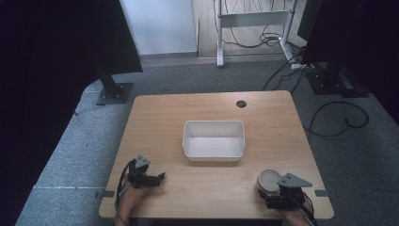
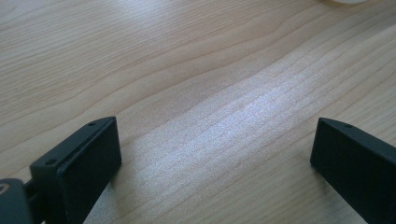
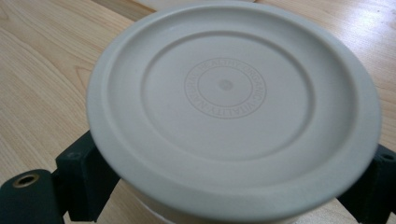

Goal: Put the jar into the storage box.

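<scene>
A round cream container with a flat embossed lid [image 3: 226, 88] stands on the wooden table [image 1: 160, 122] near its front right corner, also seen as the container [image 1: 269, 179] from above. My right gripper [image 1: 270, 187] has its black jaws pressed against both sides of it, shut on it, and the right gripper [image 3: 229, 170] holds it just under the lid's rim. My left gripper [image 1: 159, 178] rests near the front left edge, pointing right. This left gripper [image 2: 215, 135] is open, with bare wood between its fingers [image 2: 88, 158].
An empty white rectangular bin [image 1: 214, 124] sits at the table's middle. A dark cable hole [image 1: 241, 103] lies near the far edge. Beyond the table are grey carpet, black stands, loose cables [image 1: 339, 117] and a white desk frame [image 1: 251, 19].
</scene>
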Demonstrator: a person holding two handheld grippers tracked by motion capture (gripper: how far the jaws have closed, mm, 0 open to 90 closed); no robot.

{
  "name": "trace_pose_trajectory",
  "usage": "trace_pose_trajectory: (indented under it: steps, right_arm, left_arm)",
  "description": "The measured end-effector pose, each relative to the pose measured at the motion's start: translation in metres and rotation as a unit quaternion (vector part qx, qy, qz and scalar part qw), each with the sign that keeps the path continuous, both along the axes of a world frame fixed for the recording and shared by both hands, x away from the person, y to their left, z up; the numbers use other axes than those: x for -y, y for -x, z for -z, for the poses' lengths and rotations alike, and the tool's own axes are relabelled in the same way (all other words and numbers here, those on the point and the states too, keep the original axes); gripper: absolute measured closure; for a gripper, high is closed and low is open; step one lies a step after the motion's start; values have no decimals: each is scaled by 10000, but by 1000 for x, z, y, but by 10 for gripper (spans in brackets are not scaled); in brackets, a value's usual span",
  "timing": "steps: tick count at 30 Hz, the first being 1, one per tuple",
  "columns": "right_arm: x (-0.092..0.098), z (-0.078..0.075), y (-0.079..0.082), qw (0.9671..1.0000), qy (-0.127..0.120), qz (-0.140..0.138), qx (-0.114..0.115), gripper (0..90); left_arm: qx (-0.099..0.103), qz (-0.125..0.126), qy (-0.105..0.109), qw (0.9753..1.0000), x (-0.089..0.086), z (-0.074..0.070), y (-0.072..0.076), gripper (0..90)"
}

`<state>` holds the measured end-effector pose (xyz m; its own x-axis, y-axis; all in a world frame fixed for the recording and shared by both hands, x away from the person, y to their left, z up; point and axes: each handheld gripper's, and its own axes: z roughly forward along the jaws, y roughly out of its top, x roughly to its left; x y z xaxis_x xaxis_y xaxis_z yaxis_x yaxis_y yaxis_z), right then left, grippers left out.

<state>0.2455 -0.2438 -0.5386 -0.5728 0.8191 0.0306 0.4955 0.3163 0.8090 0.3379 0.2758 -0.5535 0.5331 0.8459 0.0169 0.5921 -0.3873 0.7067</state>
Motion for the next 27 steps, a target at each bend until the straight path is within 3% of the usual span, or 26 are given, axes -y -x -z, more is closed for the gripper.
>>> trace_pose_trajectory:
  steps: [11, 20, 27]
  right_arm:
    - [-7, -4, 4, 9995, 126, 213, 197, 94]
    - [-10, -8, -1, 9993, 54, 373, 71, 94]
    - [-13, -10, -2, 9993, 31, 369, 98, 94]
  left_arm:
    - [1, -1, 1, 10000, 0, 0, 0, 16]
    - [0, 0, 1, 10000, 0, 0, 0, 16]
    - [0, 0, 0, 10000, 0, 0, 0, 16]
